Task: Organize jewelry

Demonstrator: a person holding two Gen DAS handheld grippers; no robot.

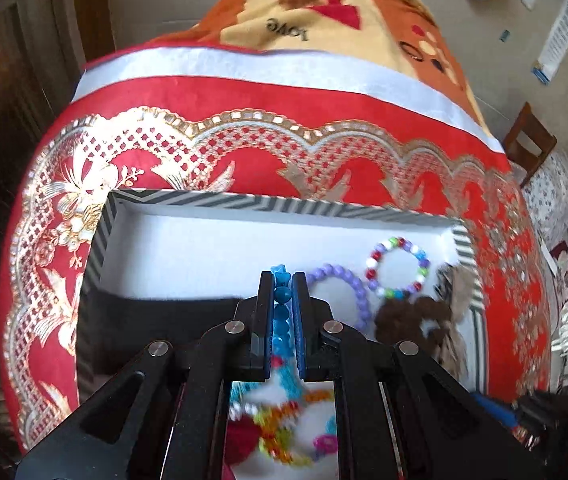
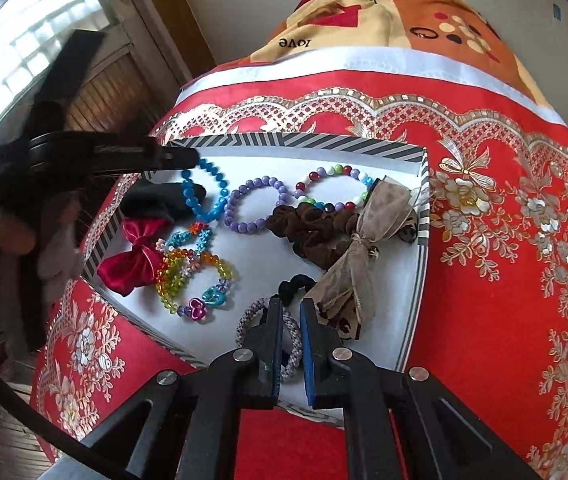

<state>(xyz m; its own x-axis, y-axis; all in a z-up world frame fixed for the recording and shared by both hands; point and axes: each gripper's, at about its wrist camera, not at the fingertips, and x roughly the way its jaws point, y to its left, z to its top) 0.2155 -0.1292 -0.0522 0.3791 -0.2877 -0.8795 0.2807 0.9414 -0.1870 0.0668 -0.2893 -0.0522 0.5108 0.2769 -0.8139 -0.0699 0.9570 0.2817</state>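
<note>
While the left gripper (image 1: 283,280) hung over the shallow white tray with the grey-and-white striped rim (image 2: 424,184), its jaws were pinching a bracelet of translucent blue faceted beads (image 2: 200,192). The wrist view showed beads wedged between the blue pads, and the rest of the loop draped down to the tray floor in the far left part of the tray, beside a black fabric item (image 2: 168,196).

The right gripper (image 2: 292,312) stood at the near edge of the tray with its jaws pressed nearly together around a grey-and-white braided cord hair tie (image 2: 290,344). One strand ran through the narrow gap, so the grip was judged to be on the tie.

The remaining pieces lay loose on the tray floor:
- a lilac round-bead bracelet (image 2: 254,210), just right of the blue one;
- a multicoloured round-bead bracelet (image 2: 334,188), next along;
- a brown fabric scrunchie (image 2: 308,232) and a beige ribbon bow (image 2: 358,256), overlapping;
- a dark red satin bow (image 2: 136,258);
- a tangle of rainbow bead bracelets (image 2: 192,276).

The tray rested on a red and gold patterned cloth (image 2: 504,208) covering the table.

Handling judgement: the beaded bracelets were probably light, limp and slippery, apt to swing and to slide on smooth pads. Hold should be taken across one bead or the thread between two, with moderate pressure. Fabric pieces were soft and forgiving.
</note>
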